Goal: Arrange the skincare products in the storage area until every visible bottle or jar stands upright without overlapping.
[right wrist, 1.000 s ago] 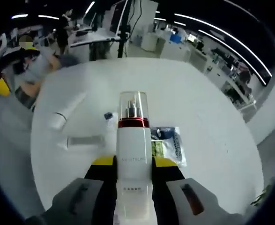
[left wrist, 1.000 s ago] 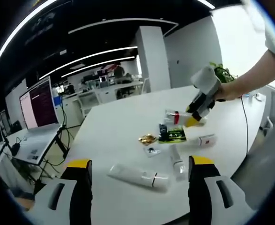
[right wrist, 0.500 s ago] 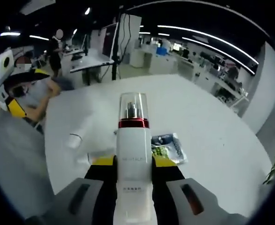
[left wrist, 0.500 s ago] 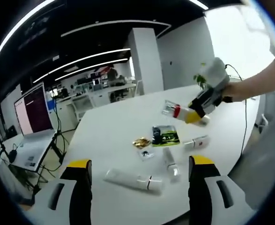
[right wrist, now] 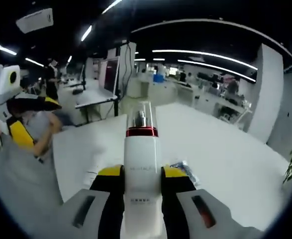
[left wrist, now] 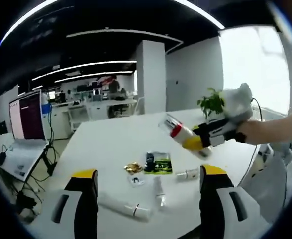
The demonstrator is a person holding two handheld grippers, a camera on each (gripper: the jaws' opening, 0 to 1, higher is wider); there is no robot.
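My right gripper (right wrist: pixel 142 172) is shut on a white pump bottle (right wrist: pixel 141 158) with a red band and a clear cap, held in the air above the white table (right wrist: pixel 225 164). From the left gripper view the same bottle (left wrist: pixel 177 133) hangs tilted, cap up-left, in the right gripper (left wrist: pixel 205 139) coming in from the right. My left gripper (left wrist: pixel 149 173) is open, nothing between its jaws. Lying on the table beyond it are a long white tube (left wrist: pixel 124 208), a smaller tube (left wrist: pixel 158 188) and a small white bottle (left wrist: pixel 188 174).
A green sachet (left wrist: pixel 158 163), a gold wrapper (left wrist: pixel 133 168) and a small packet (left wrist: pixel 136 180) lie mid-table. A potted plant (left wrist: pixel 211 102) stands at the far edge. The left gripper (right wrist: pixel 20 133) and a person's body show at the left. Desks and a screen (left wrist: pixel 29 118) stand beyond.
The right gripper has lifted the bottle higher and tipped it more upright. Both views have swung up, so the table items sit lower and smaller.
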